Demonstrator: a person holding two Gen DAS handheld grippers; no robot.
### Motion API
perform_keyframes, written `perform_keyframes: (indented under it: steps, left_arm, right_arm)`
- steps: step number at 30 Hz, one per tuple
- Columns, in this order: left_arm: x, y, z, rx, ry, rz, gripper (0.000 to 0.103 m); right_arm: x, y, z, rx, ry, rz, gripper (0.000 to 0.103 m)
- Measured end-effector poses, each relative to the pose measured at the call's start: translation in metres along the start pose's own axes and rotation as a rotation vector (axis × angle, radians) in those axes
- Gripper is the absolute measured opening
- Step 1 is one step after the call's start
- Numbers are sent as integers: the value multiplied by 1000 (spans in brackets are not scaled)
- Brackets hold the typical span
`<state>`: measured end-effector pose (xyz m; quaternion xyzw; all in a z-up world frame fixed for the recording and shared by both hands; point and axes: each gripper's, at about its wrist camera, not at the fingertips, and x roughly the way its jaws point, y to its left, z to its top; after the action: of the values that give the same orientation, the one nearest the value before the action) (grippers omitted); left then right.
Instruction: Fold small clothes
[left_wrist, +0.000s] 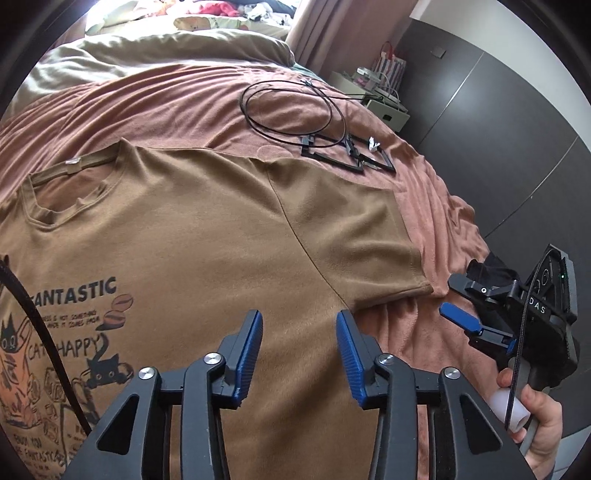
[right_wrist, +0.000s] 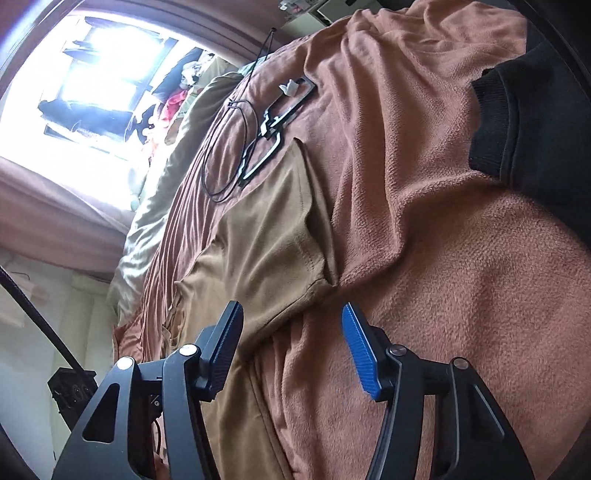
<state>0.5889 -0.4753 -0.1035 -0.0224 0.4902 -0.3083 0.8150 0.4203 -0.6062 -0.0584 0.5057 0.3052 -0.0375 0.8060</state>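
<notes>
A brown T-shirt (left_wrist: 192, 229) with a cat print and the word FANTASTIC lies flat, front up, on a pink blanket (left_wrist: 424, 206). My left gripper (left_wrist: 299, 317) hovers over the shirt's side just below the armpit, jaws apart, nothing between the blue pads. The short sleeve (left_wrist: 354, 236) spreads out to the right. My right gripper (left_wrist: 452, 301) sits past the sleeve hem over the blanket, held by a hand (left_wrist: 539, 424). In the right wrist view, that gripper (right_wrist: 291, 321) stands open above the shirt's side edge, the sleeve (right_wrist: 269, 229) just ahead of it.
A looped black cable (left_wrist: 291, 107) and black square frames (left_wrist: 347, 155) lie on the blanket beyond the sleeve. A black garment (right_wrist: 517, 129) sits at the bed's right edge. A beige duvet (left_wrist: 166, 51) is bunched at the far end. Boxes (left_wrist: 388, 107) stand beside the bed.
</notes>
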Motion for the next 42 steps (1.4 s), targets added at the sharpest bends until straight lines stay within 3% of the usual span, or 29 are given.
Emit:
perform_keyframes:
  steps: [7, 12, 14, 25, 37, 42]
  left_arm:
    - [41, -4, 17, 12, 43, -55, 20]
    - [58, -7, 17, 29, 84, -83, 13]
    - [63, -8, 16, 29, 104, -91, 13]
    - [70, -19, 3, 32, 163, -127, 13]
    - [80, -11, 7, -43, 147, -171, 13]
    - [58, 1, 3, -74, 111, -204, 13]
  right_arm:
    - [20, -2, 12, 38, 39, 12, 39]
    - [24, 2, 18, -14, 21, 26, 9]
    - [24, 4, 16, -33, 4, 32, 4]
    - [15, 17, 3, -90, -39, 168, 3]
    - [30, 29, -4, -144, -10, 258, 2]
    - [44, 43, -9, -174, 25, 295, 2]
